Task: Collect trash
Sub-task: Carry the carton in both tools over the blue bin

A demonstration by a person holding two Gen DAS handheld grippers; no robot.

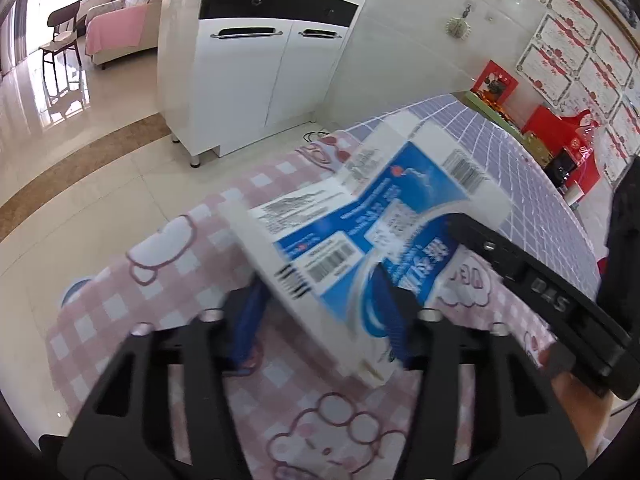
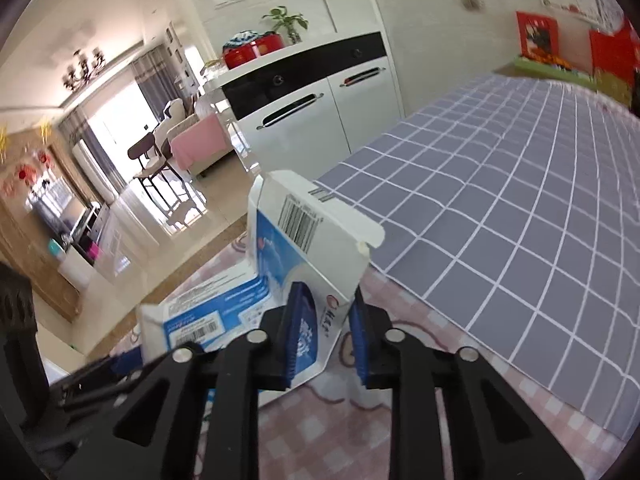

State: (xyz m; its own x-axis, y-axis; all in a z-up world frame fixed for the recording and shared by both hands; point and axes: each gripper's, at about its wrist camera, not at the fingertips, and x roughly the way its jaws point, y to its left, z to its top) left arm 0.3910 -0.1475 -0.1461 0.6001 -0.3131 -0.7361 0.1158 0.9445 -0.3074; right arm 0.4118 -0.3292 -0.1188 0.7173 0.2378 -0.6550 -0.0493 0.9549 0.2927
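flattened blue-white carton (image 1: pixel 360 236) in both hand-held grippers over pink cloth (image 1: pixel 160 280)

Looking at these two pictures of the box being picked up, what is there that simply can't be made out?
- Left wrist view: the print on the blue and white carton is motion-blurred, unreadable.
- Left wrist view: the left hand-held gripper has one finger behind the carton; its contact is hidden.
- Right wrist view: the carton's bottom edge sits behind the right hand-held gripper.
- Both views: no trash bin appears.
- Right wrist view: the red boxes by the wall are too small to identify.
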